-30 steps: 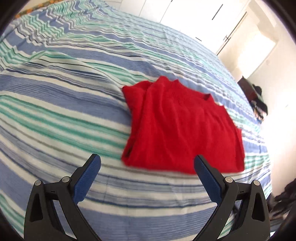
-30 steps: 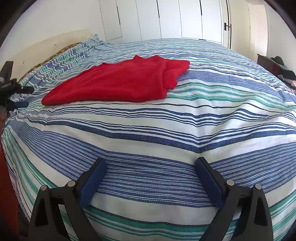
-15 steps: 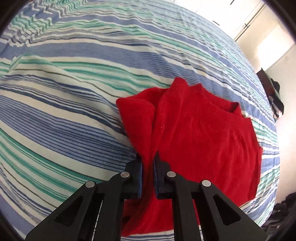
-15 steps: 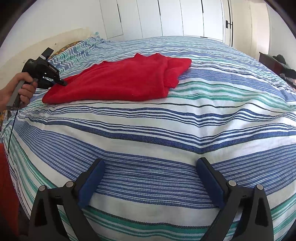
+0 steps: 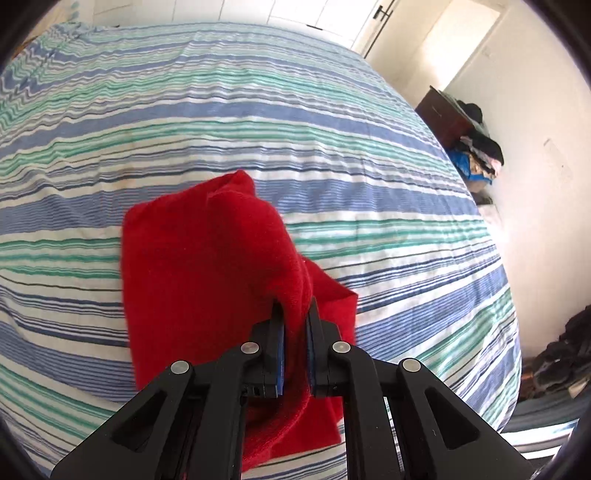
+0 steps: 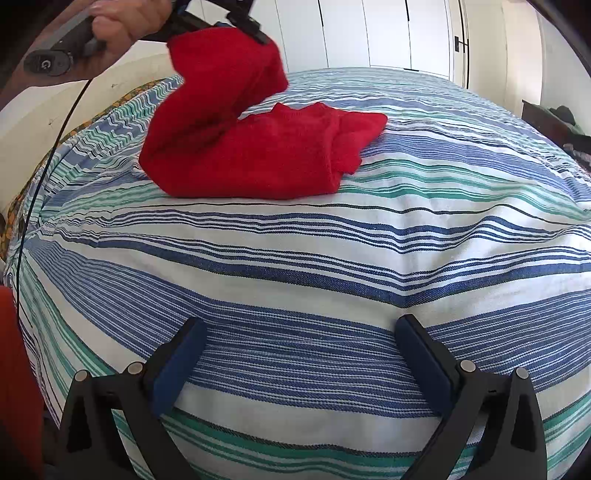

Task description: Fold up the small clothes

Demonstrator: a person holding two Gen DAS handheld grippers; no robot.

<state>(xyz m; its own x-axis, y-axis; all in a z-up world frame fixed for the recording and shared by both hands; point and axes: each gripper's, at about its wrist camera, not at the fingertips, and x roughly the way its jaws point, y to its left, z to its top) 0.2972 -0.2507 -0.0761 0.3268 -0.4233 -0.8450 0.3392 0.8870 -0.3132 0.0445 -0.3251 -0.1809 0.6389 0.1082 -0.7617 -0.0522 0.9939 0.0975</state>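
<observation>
A red knitted sweater point(image 6: 258, 158) lies on the striped bed cover point(image 6: 332, 258), with its near-left end lifted off the bed. My left gripper point(image 5: 294, 314) is shut on that lifted edge of the red sweater point(image 5: 199, 266), and the cloth hangs down between its blue pads. From the right wrist view, the left gripper point(image 6: 240, 27) sits at the top left, held by a hand point(image 6: 122, 26), with the cloth draping from it. My right gripper point(image 6: 299, 354) hovers open over bare bed cover near the front edge, far from the sweater.
White wardrobe doors point(image 6: 369, 33) stand behind the bed. A dark chest piled with clothes point(image 5: 469, 136) sits by the wall at the right, and dark things point(image 5: 561, 354) lie on the floor. A black cable point(image 6: 48, 166) hangs from the left gripper.
My left gripper went from open in front of the sweater to shut on its near edge, then lifted that edge and carried it across over the rest. The right gripper stayed put.
</observation>
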